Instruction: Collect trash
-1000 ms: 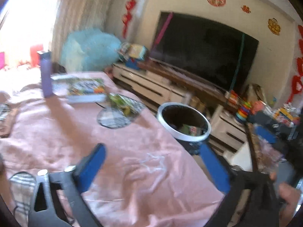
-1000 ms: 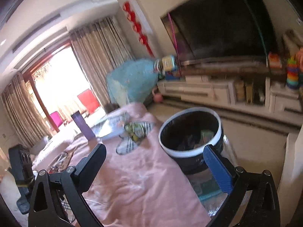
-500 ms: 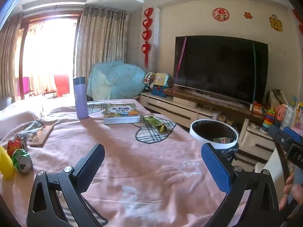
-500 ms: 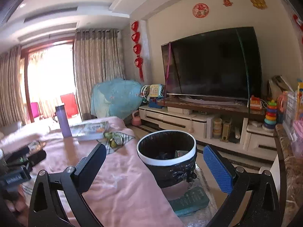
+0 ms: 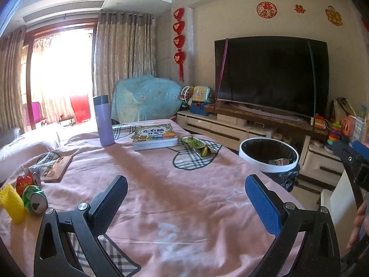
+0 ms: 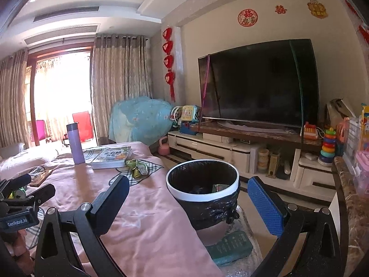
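A white-rimmed trash bin (image 5: 268,161) lined with a black bag stands beside the table's right edge; it shows large in the right wrist view (image 6: 203,188) with wrappers inside. Green snack wrappers (image 5: 199,146) lie on the pink tablecloth near a book; they also show in the right wrist view (image 6: 138,168). Crushed cans, one green (image 5: 34,199) and one red (image 5: 24,181), and a yellow foam piece (image 5: 12,203) lie at the table's left. My left gripper (image 5: 184,205) is open and empty over the table. My right gripper (image 6: 186,207) is open and empty before the bin.
A purple bottle (image 5: 103,120), a children's book (image 5: 154,136) and a wooden block (image 5: 58,168) sit on the table (image 5: 161,184). A TV (image 5: 269,76) on a low cabinet (image 5: 230,129) stands behind. A green mat (image 6: 230,247) lies on the floor by the bin.
Both cameras have tilted up and steadied from a blurred, downward view. The left gripper drew back, bringing the cans at the table's left into view. Both grippers stay open and empty.
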`<state>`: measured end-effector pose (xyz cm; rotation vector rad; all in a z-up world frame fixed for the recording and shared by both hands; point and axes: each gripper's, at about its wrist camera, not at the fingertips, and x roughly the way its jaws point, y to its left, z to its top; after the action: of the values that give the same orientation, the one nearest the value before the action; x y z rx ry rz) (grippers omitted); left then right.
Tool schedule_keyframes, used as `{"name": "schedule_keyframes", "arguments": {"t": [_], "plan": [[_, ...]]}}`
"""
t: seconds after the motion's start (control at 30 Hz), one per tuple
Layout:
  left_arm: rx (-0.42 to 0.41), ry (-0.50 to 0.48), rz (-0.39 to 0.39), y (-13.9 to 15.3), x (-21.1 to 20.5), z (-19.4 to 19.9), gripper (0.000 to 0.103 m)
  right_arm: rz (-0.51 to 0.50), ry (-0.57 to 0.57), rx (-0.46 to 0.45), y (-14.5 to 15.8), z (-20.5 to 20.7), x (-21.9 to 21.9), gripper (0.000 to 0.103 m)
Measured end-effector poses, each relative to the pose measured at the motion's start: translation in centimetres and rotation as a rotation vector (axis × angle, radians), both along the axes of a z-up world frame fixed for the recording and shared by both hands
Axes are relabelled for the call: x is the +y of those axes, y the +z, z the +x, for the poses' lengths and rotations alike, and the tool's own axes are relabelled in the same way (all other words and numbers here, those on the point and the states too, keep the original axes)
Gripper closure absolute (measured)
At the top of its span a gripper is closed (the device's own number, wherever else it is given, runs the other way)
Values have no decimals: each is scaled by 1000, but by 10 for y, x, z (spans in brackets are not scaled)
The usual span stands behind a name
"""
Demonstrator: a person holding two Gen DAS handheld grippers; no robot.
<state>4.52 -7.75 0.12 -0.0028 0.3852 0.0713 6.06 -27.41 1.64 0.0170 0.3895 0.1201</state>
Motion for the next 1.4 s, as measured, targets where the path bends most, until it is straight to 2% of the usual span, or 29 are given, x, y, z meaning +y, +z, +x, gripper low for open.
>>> {"name": "schedule_keyframes", "arguments": {"t": [0.83,1.4], "plan": [[-31,-28,0,-5,1,-9,1,29,12,18,-7,1,-1,0],[-46,-24,-9,-6,5,-10,1,41,33,64,-16,3,3,0]]}}
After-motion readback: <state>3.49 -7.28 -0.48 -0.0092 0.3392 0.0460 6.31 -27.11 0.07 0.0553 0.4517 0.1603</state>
